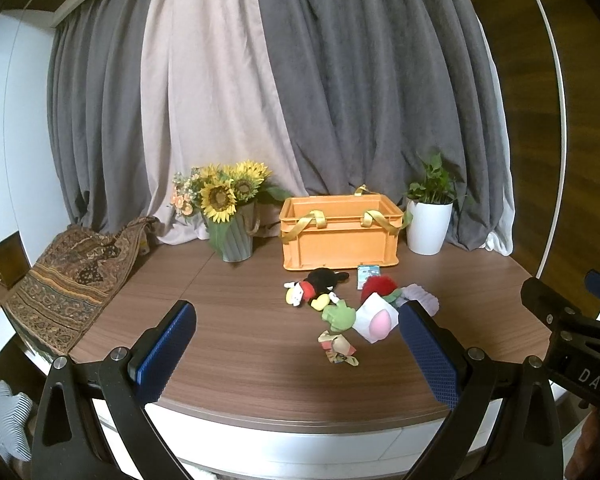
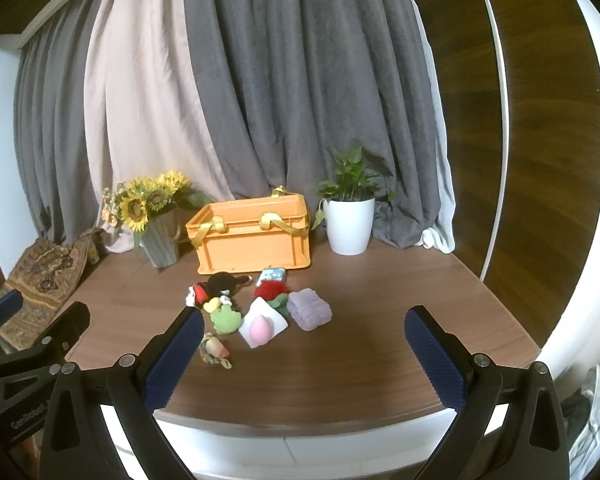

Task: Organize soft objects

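Two blue-padded grippers, left [image 1: 296, 354] & right [image 2: 304, 354], both spread wide, empty, above brown wood-grain tabletop [image 2: 380, 320]. Pile of small plush toys [image 2: 256, 312] just before orange plastic crate [image 2: 256, 236]; grey/beige curtains [image 2: 260, 100] behind.

Grey and beige curtains [image 1: 260, 100] are hanging behind the wooden bench [image 1: 240, 320]. At the curtains' foot, a vase of sunflowers [image 1: 228, 216] is standing to the left and a white potted plant [image 1: 428, 216] to the right. A patterned cloth [image 1: 68, 280] is draping over the bench's left edge, left of the sunflowers.
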`<state>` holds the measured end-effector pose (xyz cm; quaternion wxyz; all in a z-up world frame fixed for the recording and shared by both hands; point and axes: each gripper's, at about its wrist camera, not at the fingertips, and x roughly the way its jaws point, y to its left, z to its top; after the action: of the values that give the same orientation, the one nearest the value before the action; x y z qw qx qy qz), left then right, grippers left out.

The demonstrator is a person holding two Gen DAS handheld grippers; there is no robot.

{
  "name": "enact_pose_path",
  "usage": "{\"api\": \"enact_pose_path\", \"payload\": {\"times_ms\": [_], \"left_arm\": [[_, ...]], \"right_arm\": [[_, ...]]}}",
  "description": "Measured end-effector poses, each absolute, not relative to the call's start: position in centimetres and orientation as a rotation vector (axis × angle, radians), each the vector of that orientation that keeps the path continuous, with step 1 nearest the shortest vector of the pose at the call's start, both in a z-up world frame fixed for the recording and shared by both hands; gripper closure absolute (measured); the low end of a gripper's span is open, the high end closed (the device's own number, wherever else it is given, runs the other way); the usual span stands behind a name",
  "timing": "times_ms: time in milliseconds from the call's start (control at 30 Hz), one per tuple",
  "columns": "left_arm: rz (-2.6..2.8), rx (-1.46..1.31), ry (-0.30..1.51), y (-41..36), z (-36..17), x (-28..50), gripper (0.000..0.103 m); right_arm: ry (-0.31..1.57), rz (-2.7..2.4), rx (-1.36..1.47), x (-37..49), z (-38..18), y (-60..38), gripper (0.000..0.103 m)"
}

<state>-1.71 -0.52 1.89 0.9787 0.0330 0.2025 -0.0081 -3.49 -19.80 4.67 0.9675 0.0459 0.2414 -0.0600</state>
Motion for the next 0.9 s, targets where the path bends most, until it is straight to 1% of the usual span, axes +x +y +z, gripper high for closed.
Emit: {"api": "enact_pose_path", "payload": {"times_ms": [900], "left_arm": [[-0.019, 0.066, 0.404, -1.22, 1.87, -1.79, 0.000]], "right_arm": [[0.471, -0.120, 0.092, -3.63, 5.13, -19.99, 0.001]]}}
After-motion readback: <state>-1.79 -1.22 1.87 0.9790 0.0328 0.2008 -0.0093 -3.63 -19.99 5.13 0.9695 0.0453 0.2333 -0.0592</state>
